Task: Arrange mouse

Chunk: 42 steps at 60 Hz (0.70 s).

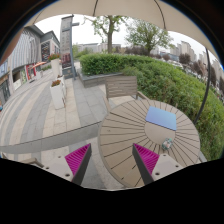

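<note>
The tongs (112,160) have two dark fingers faced with magenta pads (78,157).

the tongs (112,158) stand open above a round slatted wooden desk (125,135), magenta pads (146,157) apart with nothing between them. a blue-grey mouse pad (160,119) lies ahead to the right, a small pale object (165,146) at its near edge. a hedge (150,70) runs beyond.
</note>
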Motion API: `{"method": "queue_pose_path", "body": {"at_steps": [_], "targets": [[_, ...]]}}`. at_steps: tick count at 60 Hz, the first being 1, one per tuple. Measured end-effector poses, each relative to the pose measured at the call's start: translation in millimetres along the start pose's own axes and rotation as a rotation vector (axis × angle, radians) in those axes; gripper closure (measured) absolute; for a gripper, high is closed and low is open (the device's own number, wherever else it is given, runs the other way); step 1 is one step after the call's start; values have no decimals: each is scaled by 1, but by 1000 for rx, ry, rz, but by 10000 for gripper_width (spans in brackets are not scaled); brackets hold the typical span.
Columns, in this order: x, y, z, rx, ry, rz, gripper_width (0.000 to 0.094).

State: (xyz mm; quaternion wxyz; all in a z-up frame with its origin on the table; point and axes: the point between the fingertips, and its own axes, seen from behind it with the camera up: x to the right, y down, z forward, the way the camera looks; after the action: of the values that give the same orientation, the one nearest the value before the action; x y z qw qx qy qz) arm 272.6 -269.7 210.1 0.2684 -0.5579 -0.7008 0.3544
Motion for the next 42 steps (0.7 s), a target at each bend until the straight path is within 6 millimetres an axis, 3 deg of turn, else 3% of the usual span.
{"method": "queue_pose_path", "body": {"at_steps": [13,42], "targets": [[33,11,7,-25,85,54,93],[153,55,12,-18,321,161,93]]}}
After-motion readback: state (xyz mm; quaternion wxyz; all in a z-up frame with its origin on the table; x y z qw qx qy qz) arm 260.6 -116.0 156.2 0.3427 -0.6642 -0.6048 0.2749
